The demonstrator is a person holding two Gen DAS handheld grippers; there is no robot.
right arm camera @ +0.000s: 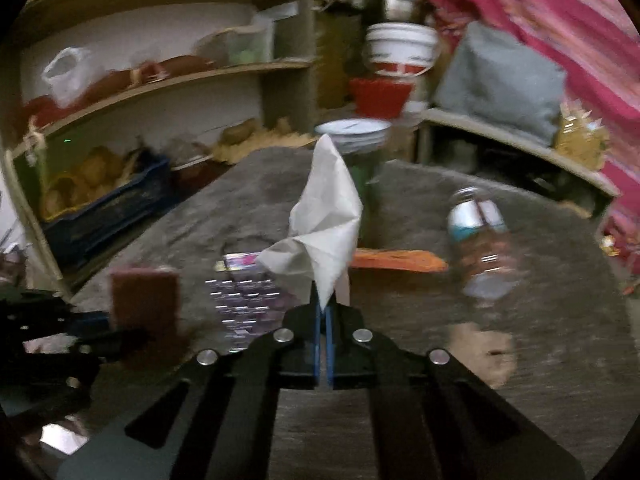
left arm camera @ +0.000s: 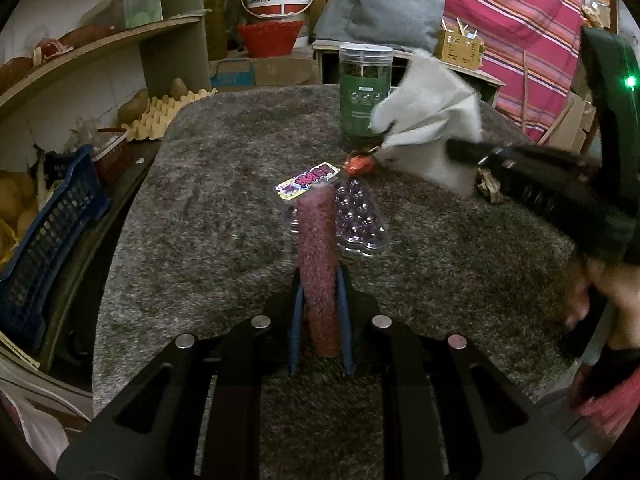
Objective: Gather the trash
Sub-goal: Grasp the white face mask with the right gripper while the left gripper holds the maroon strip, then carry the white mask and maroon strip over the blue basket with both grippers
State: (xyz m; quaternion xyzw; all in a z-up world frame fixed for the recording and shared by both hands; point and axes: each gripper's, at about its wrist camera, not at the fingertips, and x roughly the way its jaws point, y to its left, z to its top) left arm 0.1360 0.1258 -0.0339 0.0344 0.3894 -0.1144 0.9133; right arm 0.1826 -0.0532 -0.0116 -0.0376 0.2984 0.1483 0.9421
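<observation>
Two grippers are in play over a grey rug [left arm camera: 208, 184]. Far left, a blue crate [left arm camera: 48, 232] is seen beside the rug. The left gripper [left arm camera: 320, 280] is clamped narrowly on a reddish scrub pad [left arm camera: 318, 264], held on edge between the jaws. Just beyond it, a clear blister tray [left arm camera: 360, 220] lies flat on the rug; judged light, springy, slippery, best pinched at its card end. Further right, the right gripper [right arm camera: 324, 304] is closed tight on a crumpled paper [right arm camera: 320, 232], lifted clear of the rug. The paper is judged very light, soft, easily torn; a pinch at a bunched fold suits it. Right of that, an orange wrapper [right arm camera: 396, 260] and a plastic bottle [right arm camera: 480, 240] lie on the rug, not yet collected.
</observation>
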